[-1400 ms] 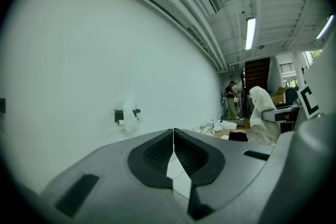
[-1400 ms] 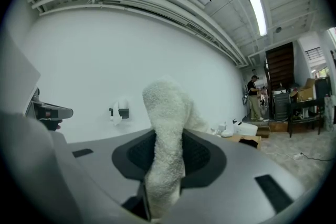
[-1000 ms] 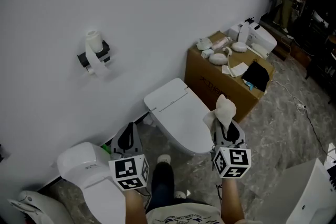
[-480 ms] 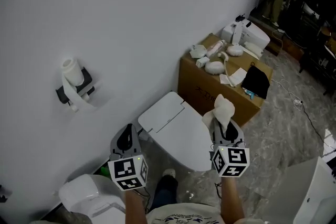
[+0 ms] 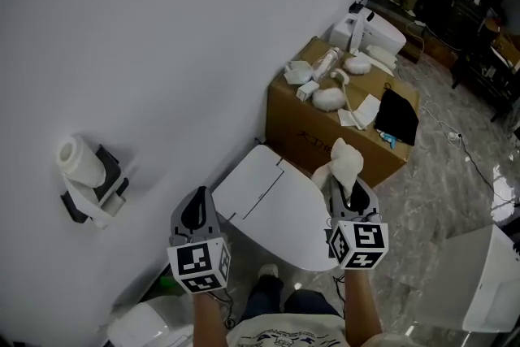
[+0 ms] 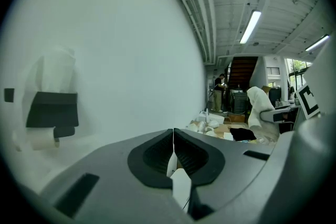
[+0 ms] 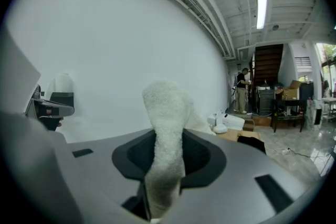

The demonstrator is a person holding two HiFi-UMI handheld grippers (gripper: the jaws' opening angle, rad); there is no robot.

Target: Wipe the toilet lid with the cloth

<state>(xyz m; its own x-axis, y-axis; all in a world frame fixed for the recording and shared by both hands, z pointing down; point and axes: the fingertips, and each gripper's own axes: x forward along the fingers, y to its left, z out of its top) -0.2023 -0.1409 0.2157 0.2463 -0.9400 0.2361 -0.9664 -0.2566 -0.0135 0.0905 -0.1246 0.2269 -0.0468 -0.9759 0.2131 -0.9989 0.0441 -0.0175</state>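
Two risks come from the big surfaces. The wall (image 5: 162,28) runs close along the left side of the toilet lid (image 5: 272,211), so a wide sweep that way could knock a gripper against it. The cardboard box (image 5: 325,130) stands just beside the lid's far right end with loose white items on top, and an overshooting stroke could catch them. The lid is shut and lies below and between both grippers, untouched. Its rounded near edge could let the cloth (image 5: 344,162) slide off. The right gripper (image 5: 349,193) pinches the cloth with most of it standing above the jaws, so we judge that pressing straight down would bring the jaws to the lid first. The left gripper (image 5: 193,211) has its jaws together on nothing. A thin pale sliver shows at their seam, probably background, though we cannot be sure. Open room lies over the stone floor (image 5: 439,199) to the right.
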